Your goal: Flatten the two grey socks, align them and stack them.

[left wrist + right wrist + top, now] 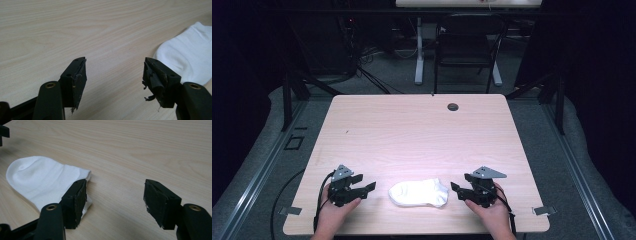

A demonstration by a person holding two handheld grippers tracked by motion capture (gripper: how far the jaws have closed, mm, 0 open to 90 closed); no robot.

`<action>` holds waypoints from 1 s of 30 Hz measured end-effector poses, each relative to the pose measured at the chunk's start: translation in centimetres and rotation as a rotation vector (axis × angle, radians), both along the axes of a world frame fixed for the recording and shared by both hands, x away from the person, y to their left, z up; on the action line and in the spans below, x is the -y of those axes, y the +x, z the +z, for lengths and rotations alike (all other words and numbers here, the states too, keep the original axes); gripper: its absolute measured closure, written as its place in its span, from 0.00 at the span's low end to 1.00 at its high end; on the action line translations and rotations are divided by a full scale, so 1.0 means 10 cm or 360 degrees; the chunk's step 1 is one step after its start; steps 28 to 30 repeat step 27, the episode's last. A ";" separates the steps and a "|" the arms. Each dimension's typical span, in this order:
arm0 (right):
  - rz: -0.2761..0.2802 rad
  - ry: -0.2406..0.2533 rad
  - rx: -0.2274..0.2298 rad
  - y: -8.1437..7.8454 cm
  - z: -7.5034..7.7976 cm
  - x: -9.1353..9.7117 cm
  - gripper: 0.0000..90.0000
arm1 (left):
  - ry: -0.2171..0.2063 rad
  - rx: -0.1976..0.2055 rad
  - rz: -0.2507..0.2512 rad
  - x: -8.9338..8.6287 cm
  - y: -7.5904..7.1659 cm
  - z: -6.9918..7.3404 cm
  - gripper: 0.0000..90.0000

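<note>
White sock (418,192) flat on table, between and seemingly clear of left gripper (368,185) and right gripper (457,190), both spread wide, empty.

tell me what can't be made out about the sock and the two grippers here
- Sock, high view: glare washes it out, so folds and layers can't be read.
- Sock, left gripper view: the right edge cuts it off and one jaw of the open left gripper covers its near part.
- Sock, right gripper view: the near corner sits behind a jaw of the open right gripper; touching or not is unclear.
- Round mark on the table, high view: too small to identify.
</note>
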State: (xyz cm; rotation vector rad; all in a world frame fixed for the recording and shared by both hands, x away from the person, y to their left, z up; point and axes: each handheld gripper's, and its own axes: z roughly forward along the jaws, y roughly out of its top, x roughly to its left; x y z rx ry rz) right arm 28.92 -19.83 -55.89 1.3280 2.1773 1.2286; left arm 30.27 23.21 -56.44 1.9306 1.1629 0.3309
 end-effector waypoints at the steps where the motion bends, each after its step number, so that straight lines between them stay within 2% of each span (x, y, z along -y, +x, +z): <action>1: -0.0003 -0.0003 -0.0004 0.01 -0.01 0.02 0.38 | 0.0002 -0.0006 0.0011 -0.01 0.01 0.00 0.40; 9: -0.0044 0.0002 -0.0004 0.04 -0.03 0.06 0.38 | -0.0010 -0.0018 0.0030 -0.10 0.06 -0.02 0.40; 30: -0.0077 0.0023 -0.0020 0.08 -0.06 0.13 0.39 | -0.0003 -0.0044 -0.0008 -0.04 0.08 -0.06 0.40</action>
